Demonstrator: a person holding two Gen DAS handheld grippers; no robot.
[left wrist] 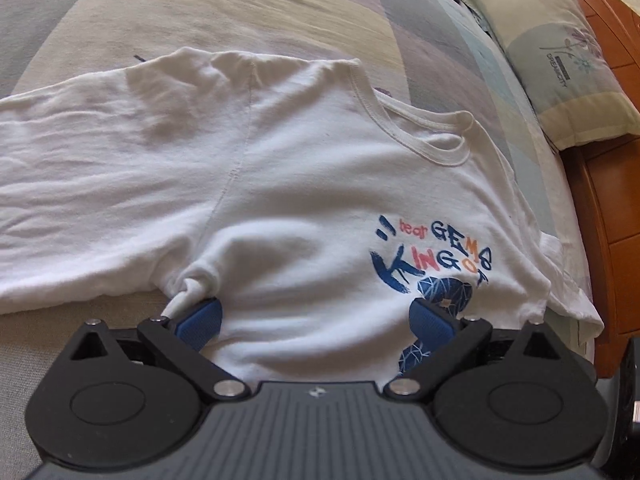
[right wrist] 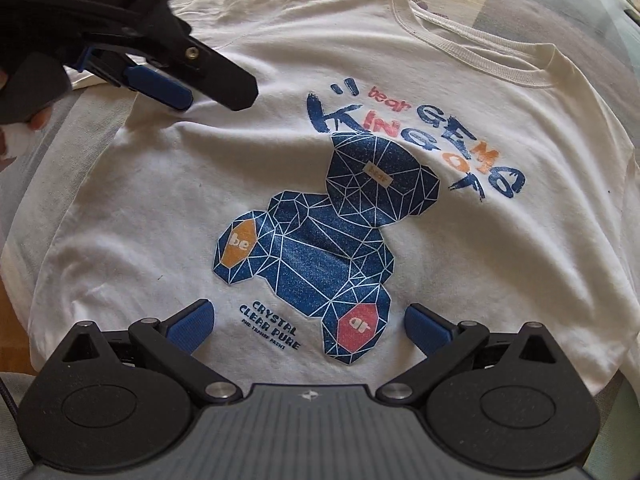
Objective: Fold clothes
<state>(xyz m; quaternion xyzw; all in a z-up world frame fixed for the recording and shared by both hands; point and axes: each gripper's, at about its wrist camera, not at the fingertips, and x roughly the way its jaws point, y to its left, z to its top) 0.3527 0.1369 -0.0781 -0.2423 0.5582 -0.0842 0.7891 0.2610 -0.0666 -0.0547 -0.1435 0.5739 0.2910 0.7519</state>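
White shirt (right wrist: 168, 208) lies print-up, spread flat on the bed (left wrist: 240, 8); no fold made yet, whole job ahead. Left tool (left wrist: 316, 322) spread over the armpit bunch; right tool (right wrist: 308, 326) spread above the hem, pinching nothing.

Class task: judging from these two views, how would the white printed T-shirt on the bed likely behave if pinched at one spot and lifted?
The T-shirt would probably drape limply: its sleeve is wrinkled and a bunched tuft stands by the left gripper. It looks thin, so likely light. The bear print may fold slightly stiffer.
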